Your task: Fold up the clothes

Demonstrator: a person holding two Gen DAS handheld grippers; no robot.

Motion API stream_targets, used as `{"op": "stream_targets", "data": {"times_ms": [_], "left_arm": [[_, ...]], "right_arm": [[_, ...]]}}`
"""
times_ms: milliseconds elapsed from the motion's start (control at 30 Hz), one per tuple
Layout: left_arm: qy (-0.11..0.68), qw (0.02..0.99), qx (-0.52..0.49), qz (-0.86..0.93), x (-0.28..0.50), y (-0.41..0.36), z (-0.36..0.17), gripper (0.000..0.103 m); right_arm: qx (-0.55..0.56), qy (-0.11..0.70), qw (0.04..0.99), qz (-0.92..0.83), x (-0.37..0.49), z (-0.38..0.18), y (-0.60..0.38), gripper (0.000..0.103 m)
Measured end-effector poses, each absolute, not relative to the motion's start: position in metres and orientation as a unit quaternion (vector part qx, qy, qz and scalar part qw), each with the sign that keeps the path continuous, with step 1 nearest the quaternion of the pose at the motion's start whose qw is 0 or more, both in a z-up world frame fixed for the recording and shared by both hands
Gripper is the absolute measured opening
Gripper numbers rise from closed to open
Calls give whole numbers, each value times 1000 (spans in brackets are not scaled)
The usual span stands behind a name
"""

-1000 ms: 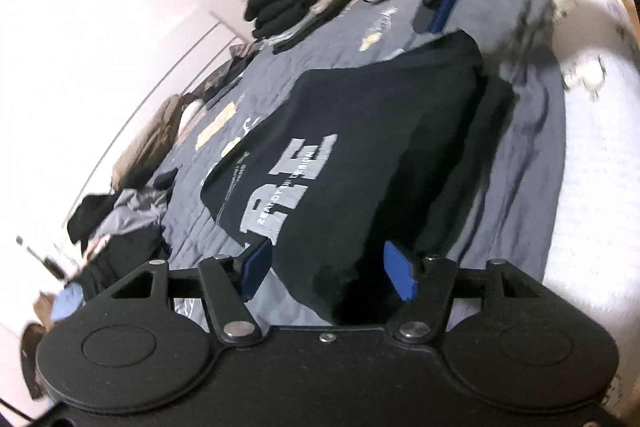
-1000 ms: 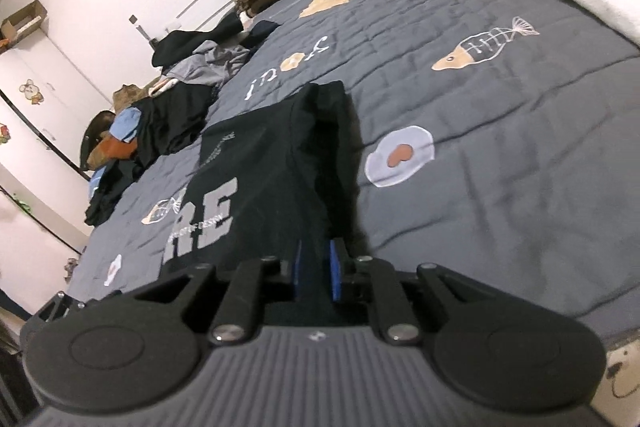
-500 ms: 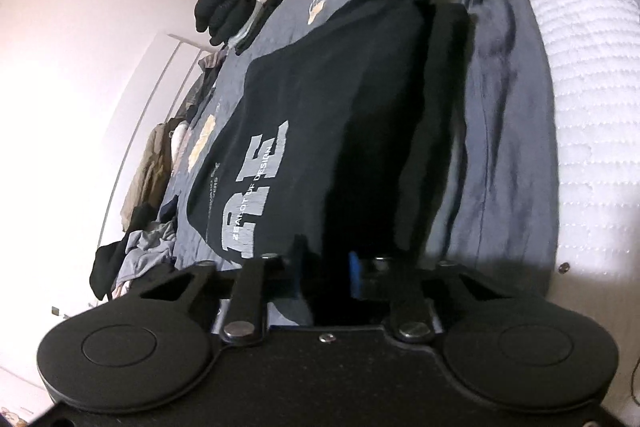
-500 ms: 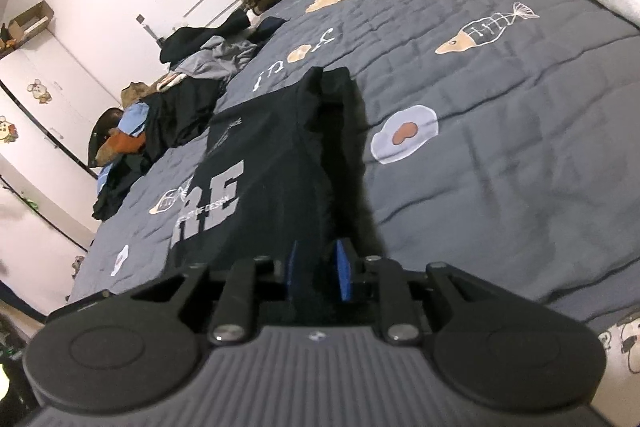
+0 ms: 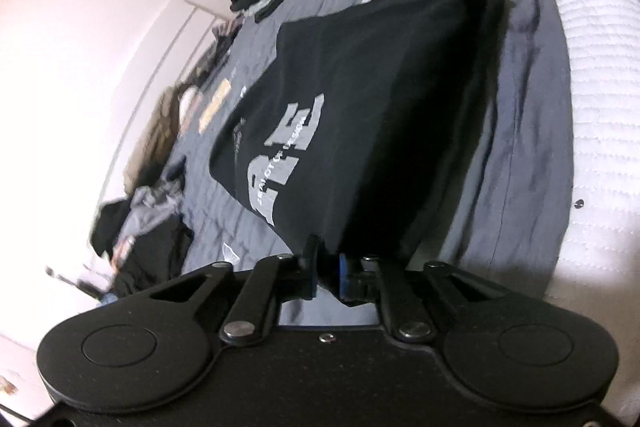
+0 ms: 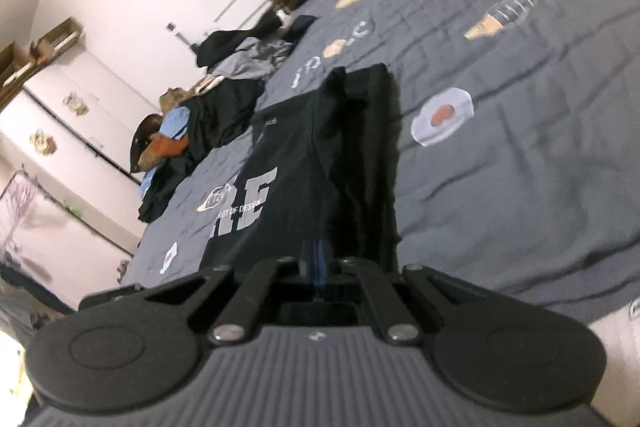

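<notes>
A second ago the left gripper (image 5: pixel 325 273) stood open before the near corner of the black T-shirt (image 5: pixel 360 115); now its blue pads (image 5: pixel 343 277) are pinched on that corner, cloth between them. The right gripper (image 6: pixel 320 259), then clamped with shirt cloth showing between its pads, now has them nearly together on the shirt edge, and its view has tilted

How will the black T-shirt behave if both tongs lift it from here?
Probably floppy: the T-shirt already sags in folds between the left tongs and right tongs. Likely light, since thin pinches hold it. It may drag across the quilt.
</notes>
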State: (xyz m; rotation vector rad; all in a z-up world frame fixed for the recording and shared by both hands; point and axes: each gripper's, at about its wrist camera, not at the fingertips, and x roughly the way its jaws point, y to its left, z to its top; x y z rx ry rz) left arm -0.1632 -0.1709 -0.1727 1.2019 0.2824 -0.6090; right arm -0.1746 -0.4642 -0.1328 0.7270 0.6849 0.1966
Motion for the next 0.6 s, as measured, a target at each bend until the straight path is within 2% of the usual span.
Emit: {"op": "stream_targets", "data": {"times_ms": [33,167,233,400,500,600], "left_arm": [[124,770,559,-281,-166,-172,-173,28],[99,765,565,-293,-174,-175,-175,34],[88,761,570,-296,-176,-179,-178,46],[95,743,588,-304,-172,-188,-190,47],[101,732,599,-309,-169,-194,-197,16],[123,731,595,-310,-167,-189,-193,10]], "right_arm": [[337,328,877,101,-174,-131,-461,5],[313,348,876,118,-169,-133,-447,10],[299,369,872,115,-165,-138,-440,13],[273,385,875,108,-162,-146,-425,13],[242,397,880,97,-161,-153,-418,7],[221,419,877,85,-159,-163,-418,0]]}}
